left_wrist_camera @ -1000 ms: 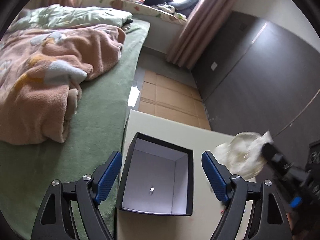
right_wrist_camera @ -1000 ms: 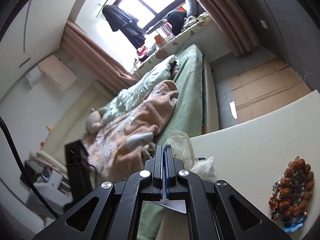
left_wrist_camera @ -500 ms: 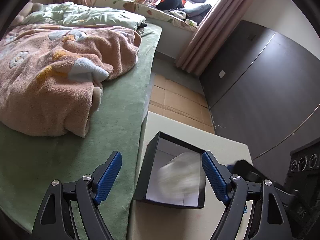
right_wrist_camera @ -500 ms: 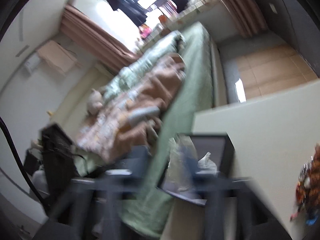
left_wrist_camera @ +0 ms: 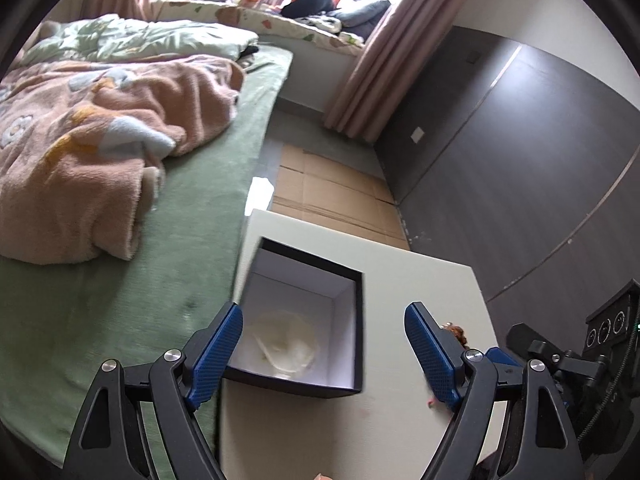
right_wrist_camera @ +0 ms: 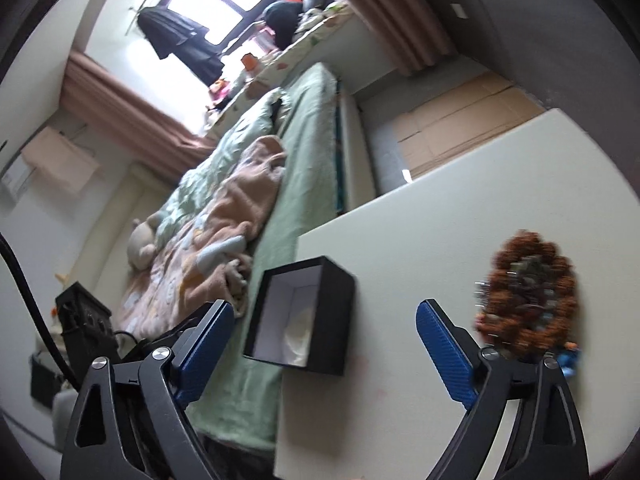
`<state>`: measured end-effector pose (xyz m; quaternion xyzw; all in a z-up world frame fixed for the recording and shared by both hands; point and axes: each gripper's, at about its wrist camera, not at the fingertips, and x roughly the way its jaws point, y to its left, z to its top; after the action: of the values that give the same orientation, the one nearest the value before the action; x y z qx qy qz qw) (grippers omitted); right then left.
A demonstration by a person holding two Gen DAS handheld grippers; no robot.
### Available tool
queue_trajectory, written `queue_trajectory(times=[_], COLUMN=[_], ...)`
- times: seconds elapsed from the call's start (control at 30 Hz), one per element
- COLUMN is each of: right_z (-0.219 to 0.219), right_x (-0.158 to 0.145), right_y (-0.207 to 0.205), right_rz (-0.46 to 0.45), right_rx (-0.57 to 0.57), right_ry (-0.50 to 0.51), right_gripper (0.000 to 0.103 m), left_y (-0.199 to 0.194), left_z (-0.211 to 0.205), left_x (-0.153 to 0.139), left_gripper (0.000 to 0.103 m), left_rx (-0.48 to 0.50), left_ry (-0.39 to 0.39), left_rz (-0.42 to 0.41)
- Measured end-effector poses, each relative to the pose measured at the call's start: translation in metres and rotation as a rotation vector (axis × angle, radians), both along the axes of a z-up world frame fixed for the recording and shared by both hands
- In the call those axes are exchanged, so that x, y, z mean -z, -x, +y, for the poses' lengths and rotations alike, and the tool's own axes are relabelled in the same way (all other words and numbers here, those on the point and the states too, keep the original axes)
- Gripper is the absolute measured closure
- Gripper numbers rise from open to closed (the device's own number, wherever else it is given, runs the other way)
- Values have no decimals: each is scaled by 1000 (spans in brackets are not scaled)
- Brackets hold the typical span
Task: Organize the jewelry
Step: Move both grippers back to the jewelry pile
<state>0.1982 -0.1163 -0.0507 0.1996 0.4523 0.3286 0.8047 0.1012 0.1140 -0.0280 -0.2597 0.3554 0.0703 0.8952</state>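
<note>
A black box with a white inside (left_wrist_camera: 304, 320) (right_wrist_camera: 304, 316) stands open at the left end of a cream table. A clear crumpled pouch (left_wrist_camera: 286, 346) (right_wrist_camera: 301, 334) lies at the bottom of the box. My left gripper (left_wrist_camera: 323, 354) hovers open over the box's near side, nothing between its blue pads. My right gripper (right_wrist_camera: 324, 350) is still opening, with nothing between its pads; it sits between the box and a heap of brown bead jewelry (right_wrist_camera: 528, 296). A bit of that heap (left_wrist_camera: 454, 330) peeks out behind the left gripper's right finger.
The cream table (left_wrist_camera: 404, 280) (right_wrist_camera: 420, 240) ends close to the box's left side. A bed with a green sheet (left_wrist_camera: 132, 280) and a pink blanket (left_wrist_camera: 80, 152) runs alongside. Cardboard sheets (left_wrist_camera: 332, 196) lie on the floor beyond the table. A dark wall (left_wrist_camera: 520, 160) stands on the right.
The right gripper was shut on the clear pouch, carried it over the box and let it go. The pouch now lies inside the box and the right gripper has drawn back, open.
</note>
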Motion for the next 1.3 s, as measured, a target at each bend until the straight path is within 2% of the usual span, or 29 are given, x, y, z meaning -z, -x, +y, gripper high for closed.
queue_trajectory(times=[0.13, 0.27, 0.37, 0.57, 0.6, 0.7, 0.83, 0.97, 1.1, 1.2, 1.23, 1.3], right_z=[-23, -53, -76, -108, -113, -121, -143, -154, -160, -160, -159, -156], right_x=[-2, -1, 2, 18, 20, 23, 35, 45, 53, 61, 63, 71], right_y=[3, 2, 0, -5, -6, -6, -9, -9, -7, -3, -1, 2], right_rz=[-13, 7, 33, 132, 139, 150, 236, 288, 340, 368, 381, 413], right_rx=[67, 133, 191, 271, 281, 296, 317, 342, 353, 348, 341, 319], right_ry=[90, 80, 75, 60, 62, 79, -9, -24, -49, -46, -53, -82], right_gripper=[10, 10, 10, 11, 12, 26, 38, 44, 47, 54, 56, 56], left_y=[-4, -6, -9, -17, -18, -26, -37, -55, -66, -76, -77, -74], left_z=[-18, -35, -44, -77, -82, -101, -121, -143, -160, -167, -168, -167], left_x=[1, 1, 4, 1, 1, 1, -5, -1, 16, 34, 37, 41], left_gripper=[19, 19, 19, 19, 19, 21, 24, 34, 37, 55, 58, 58], left_rx=[25, 32, 54, 126, 131, 160, 205, 254, 294, 316, 326, 319], left_ry=[-8, -37, -29, -83, -91, -99, -107, -119, -112, -82, -77, -79], left_rz=[-2, 7, 10, 6, 9, 34, 38, 80, 79, 127, 138, 137])
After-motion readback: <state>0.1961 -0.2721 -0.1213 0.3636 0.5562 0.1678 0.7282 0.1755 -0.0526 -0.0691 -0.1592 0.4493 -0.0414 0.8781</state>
